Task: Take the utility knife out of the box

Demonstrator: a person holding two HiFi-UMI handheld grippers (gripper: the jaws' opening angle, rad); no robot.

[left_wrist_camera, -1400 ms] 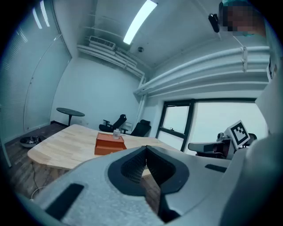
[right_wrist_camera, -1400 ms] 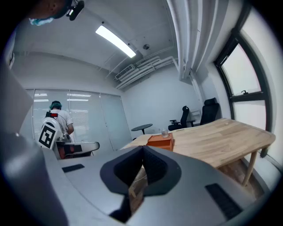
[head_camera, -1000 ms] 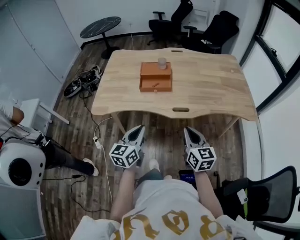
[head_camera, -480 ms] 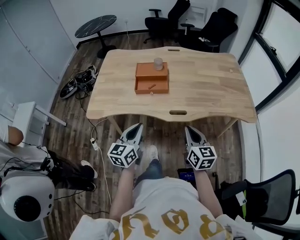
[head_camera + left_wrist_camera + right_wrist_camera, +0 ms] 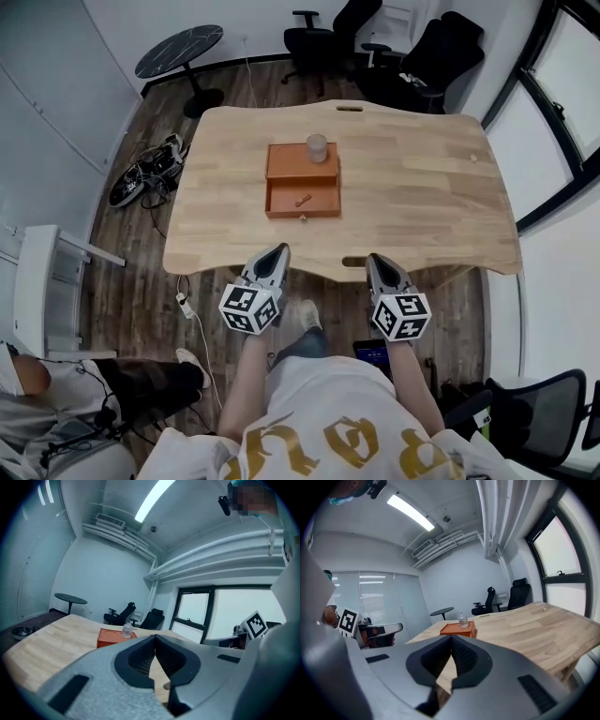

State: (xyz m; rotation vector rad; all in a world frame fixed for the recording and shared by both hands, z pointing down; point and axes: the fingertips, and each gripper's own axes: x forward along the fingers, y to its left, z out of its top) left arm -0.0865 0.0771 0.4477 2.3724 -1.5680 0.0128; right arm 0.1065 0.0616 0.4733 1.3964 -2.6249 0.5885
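**Item 1 – Writing and marks.** No brand or label can be read on any object. The person's white shirt [image 5: 309, 394] bears large yellow lettering, cut off by the frame and not legible. Each gripper carries a cube with black-and-white square markers.

**Item 2 – Left gripper [image 5: 278, 253].** Jaws closed, tips pressed together, nothing between them (its own view shows only bare tabletop through the gap lower down). It touches nothing. It is held over the near edge of the wooden table [image 5: 422, 187], well apart from the box.

**Item 3 – Right gripper [image 5: 374, 260].** Jaws likewise closed tip to tip and empty, touching nothing. It is held at the same near edge, beside the left gripper with a gap between the two.

**Item 4 – Box [image 5: 291, 161].** Orange, rectangular, set flat on the table left of centre. The far part is covered. The near part is open at the top and has a small knob on its front wall.

**Item 5 – Utility knife [image 5: 302, 200].** Small, orange-brown, lying flat in the open near part of the box. In the head view its long axis runs on a slant from lower left to upper right. Which end is the blade cannot be told.

**Item 6 – Small clear container [image 5: 318, 147].** Upright on the covered far part of the box, near its right side.
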